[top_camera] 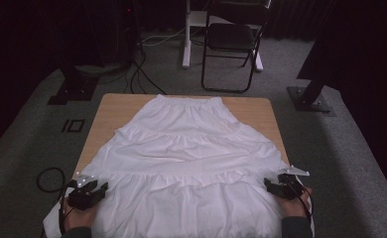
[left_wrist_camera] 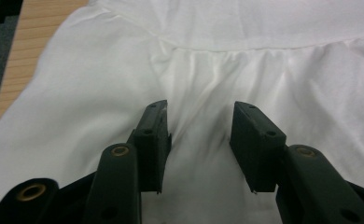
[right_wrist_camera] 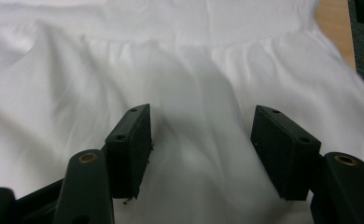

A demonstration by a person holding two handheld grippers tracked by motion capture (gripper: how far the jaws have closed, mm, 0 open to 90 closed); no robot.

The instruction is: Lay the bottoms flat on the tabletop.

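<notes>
White tiered skirt point(top_camera: 184, 158) lies spread flat on a wooden table point(top_camera: 114, 106), waistband at the far edge, hem toward the person and hanging over the near edge. Cloth widens from waist to hem and covers most of the tabletop; bare wood shows at the far corners and along both sides.

Left gripper point(top_camera: 96, 190) sits at the skirt's near-left part, over the lowest tier, held in the left hand point(top_camera: 77, 213). In the left gripper view its jaws stand apart with white fabric showing between them, nothing clamped; a gathered seam runs across just beyond the tips. Cannot tell whether the jaws touch the cloth.

Right gripper point(top_camera: 273, 186) sits at the near-right part of the skirt, held in the right hand point(top_camera: 295, 202). In the right gripper view the jaws are spread wide, fabric below and between them, nothing gripped.

Beyond the table: grey carpet, a black folding chair point(top_camera: 230, 42), cables on the floor point(top_camera: 142, 74), dark stand bases to either side
</notes>
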